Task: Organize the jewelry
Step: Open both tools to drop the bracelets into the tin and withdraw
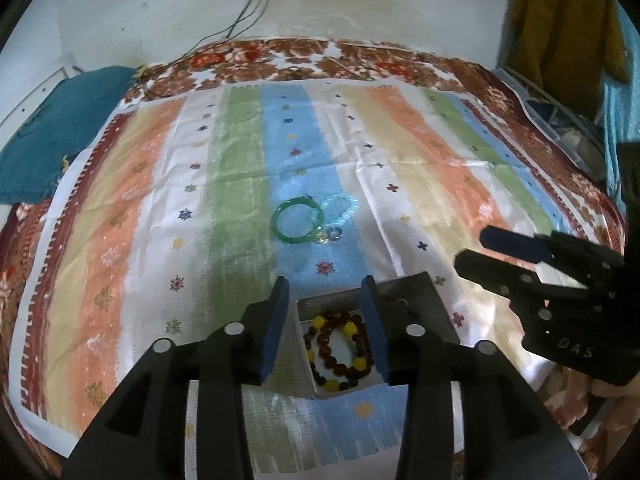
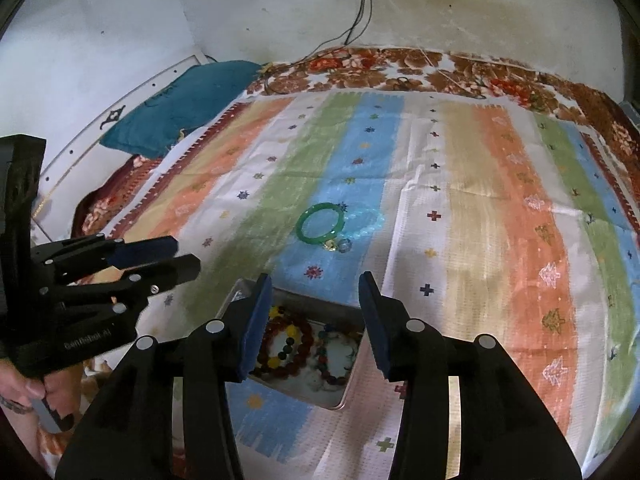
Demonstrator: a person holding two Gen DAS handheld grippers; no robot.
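A shallow metal tray [image 1: 428, 304] [image 2: 312, 298] lies on the striped cloth just under both grippers. In it rests a red-brown and yellow bead bracelet [image 1: 340, 352] [image 2: 284, 340], and beside that a darker bead bracelet [image 2: 336, 356]. Farther out on the blue stripe lie a green bangle [image 1: 298, 200] [image 2: 324, 206] and a clear pale-blue bead bracelet [image 1: 348, 208] [image 2: 372, 220], touching each other. My left gripper [image 1: 325, 280] [image 2: 186, 256] hangs open over the tray's left part with nothing between its pads. My right gripper [image 2: 315, 278] [image 1: 472, 249] is open too, empty, above the tray.
The striped cloth [image 1: 240, 184] covers a floral blanket [image 1: 280, 56] on a bed against a white wall. A teal pillow [image 1: 52, 140] [image 2: 180, 108] lies at the far left. Cables [image 2: 360, 12] hang down the wall. A person's hand [image 2: 16, 388] holds the left gripper's handle.
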